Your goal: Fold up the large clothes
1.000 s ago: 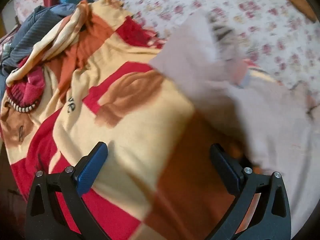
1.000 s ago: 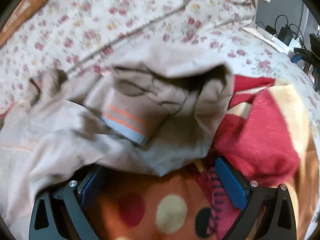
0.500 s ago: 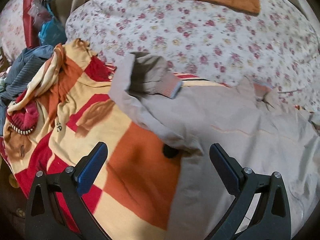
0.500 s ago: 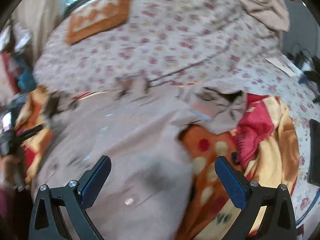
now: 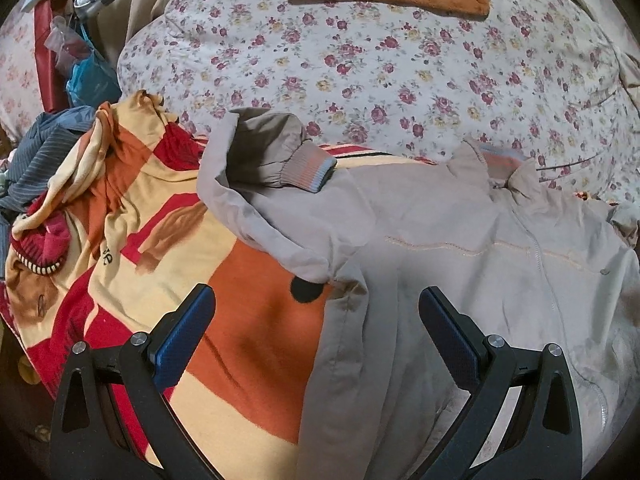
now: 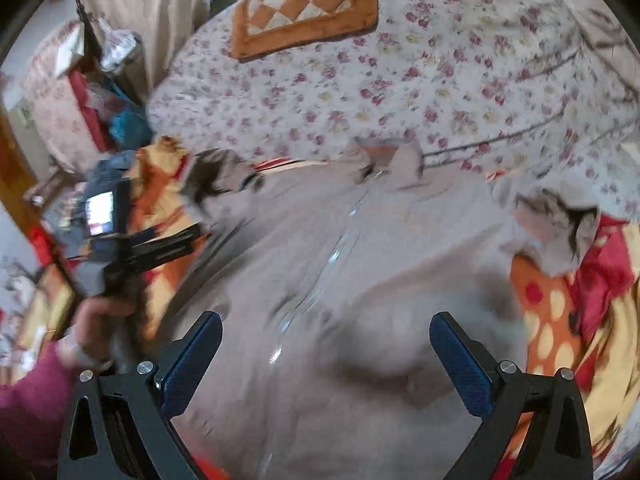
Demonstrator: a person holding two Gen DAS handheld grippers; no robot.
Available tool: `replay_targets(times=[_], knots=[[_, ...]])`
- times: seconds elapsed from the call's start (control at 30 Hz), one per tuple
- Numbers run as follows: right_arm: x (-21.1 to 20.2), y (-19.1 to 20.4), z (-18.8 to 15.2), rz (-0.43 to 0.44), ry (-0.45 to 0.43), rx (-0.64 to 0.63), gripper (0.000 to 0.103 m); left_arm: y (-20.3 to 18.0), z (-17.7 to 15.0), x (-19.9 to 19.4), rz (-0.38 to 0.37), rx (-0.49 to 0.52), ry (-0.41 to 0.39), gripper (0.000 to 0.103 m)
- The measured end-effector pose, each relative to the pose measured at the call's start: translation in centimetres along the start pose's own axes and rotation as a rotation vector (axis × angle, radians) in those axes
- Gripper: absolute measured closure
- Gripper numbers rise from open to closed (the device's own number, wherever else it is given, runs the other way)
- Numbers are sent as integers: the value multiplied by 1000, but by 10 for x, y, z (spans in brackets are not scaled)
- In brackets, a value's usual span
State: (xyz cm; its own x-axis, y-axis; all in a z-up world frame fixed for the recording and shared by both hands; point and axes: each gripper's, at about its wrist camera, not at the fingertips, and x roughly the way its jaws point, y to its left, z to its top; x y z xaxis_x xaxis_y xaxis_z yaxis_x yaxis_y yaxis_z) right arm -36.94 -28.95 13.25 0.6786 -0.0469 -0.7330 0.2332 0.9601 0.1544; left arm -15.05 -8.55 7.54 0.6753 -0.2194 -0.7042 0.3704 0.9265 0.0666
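The right wrist view is smeared by motion blur, so the beige jacket [image 6: 360, 280] shows there only as a pale mass with a faint zipper line, its lower hem cut off by the bottom of the frame. In the left wrist view the jacket [image 5: 460, 280] lies front-up on a checked blanket [image 5: 168, 216] on the floral bed [image 5: 400, 80], its long axis running from bottom centre to the collar [image 5: 500, 160] at upper right, one sleeve [image 5: 280, 168] folded back toward upper left. The left tool [image 5: 316, 312] and right tool [image 6: 326, 332] both stand spread apart, gripping nothing.
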Motion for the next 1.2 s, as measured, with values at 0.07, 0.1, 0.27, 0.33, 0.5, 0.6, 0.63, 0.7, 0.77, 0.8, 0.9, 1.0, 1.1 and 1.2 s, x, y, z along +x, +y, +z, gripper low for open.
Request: replay_targets(times=[0.07, 0.1, 0.27, 0.33, 0.5, 0.6, 0.63, 0.7, 0.77, 0.8, 0.9, 1.0, 1.1, 1.2], knots=[[13, 3, 11, -72, -20, -25, 0, 0, 1, 1, -5, -3, 2, 1], [20, 4, 16, -89, -28, -36, 0, -1, 2, 1, -7, -5, 5, 1], [57, 12, 39, -111, -19, -32, 0, -6, 6, 8, -16, -6, 14, 1], [73, 15, 41, -110, -10, -24, 0, -7, 7, 11, -13, -6, 20, 1], [107, 20, 40, -99, 0, 12, 0, -7, 10, 20, -13, -15, 38, 1], [119, 20, 40, -98, 5, 36, 0, -7, 11, 24, -10, -16, 43, 1], [122, 20, 40, -103, 5, 41, 0, -8, 12, 25, -11, -16, 45, 1], [126, 21, 40, -121, 5, 45, 0, -9, 13, 27, -12, -16, 48, 1], [129, 23, 41, -127, 9, 37, 0, -10, 14, 29, -10, -14, 52, 1], [130, 23, 41, -130, 11, 34, 0, -10, 14, 30, -9, -14, 53, 1], [133, 24, 40, -131, 12, 24, 0, -10, 16, 34, -7, -20, 62, 1], [135, 23, 38, -126, 20, 23, 0, -10, 16, 36, -6, -23, 66, 1], [137, 25, 39, -121, 22, 23, 0, -7, 19, 37, 16, -12, 74, 1], [140, 27, 39, -117, 27, 16, 0, 3, 21, 40, 36, -40, 77, 1]])
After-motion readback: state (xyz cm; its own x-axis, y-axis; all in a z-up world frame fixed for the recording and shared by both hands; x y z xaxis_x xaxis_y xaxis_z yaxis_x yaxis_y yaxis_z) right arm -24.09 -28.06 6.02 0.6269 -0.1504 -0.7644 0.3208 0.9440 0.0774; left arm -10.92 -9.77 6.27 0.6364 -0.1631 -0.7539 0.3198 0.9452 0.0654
